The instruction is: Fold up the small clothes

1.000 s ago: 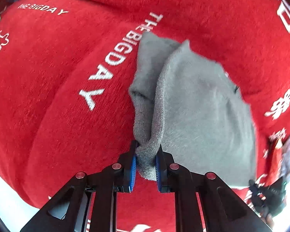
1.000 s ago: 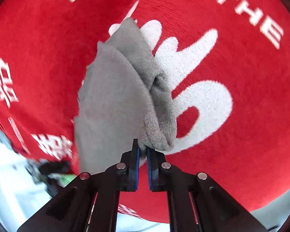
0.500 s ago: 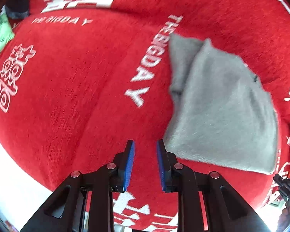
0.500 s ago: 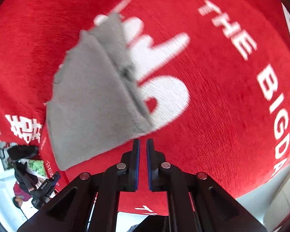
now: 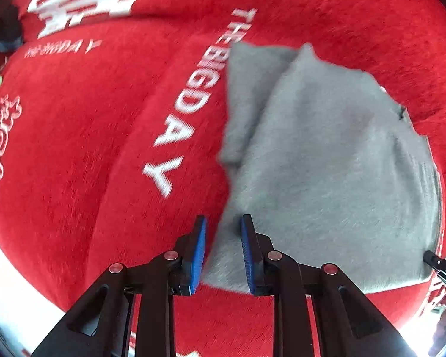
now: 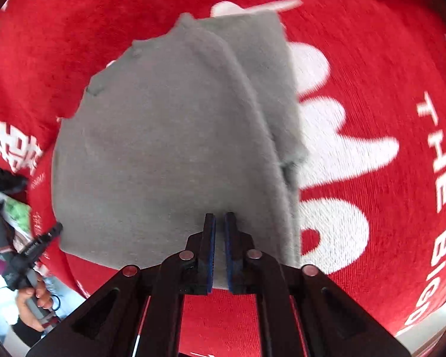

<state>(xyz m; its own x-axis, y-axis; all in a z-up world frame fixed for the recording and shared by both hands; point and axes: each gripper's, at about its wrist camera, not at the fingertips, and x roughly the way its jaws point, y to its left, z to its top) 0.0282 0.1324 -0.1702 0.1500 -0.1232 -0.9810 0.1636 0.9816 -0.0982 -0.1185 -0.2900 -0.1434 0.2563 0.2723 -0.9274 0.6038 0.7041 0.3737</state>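
Observation:
A small grey garment (image 5: 327,160) lies folded flat on a red cloth with white lettering (image 5: 89,134). My left gripper (image 5: 223,226) is open, its blue pads on either side of the garment's near left corner, holding nothing. In the right wrist view the same grey garment (image 6: 169,136) fills the middle. My right gripper (image 6: 220,223) is nearly closed with a thin gap between its pads, over the garment's near edge, with no cloth between the pads.
The red cloth (image 6: 371,59) covers the whole surface, and its bright near edge shows at the lower left (image 5: 12,273). A person's hand with a black tool (image 6: 26,264) is at the lower left of the right wrist view.
One second ago both grippers pinched the garment's edge. They let go and pulled back. Now both have moved over the flat garment's near edge, the left one more widely open.

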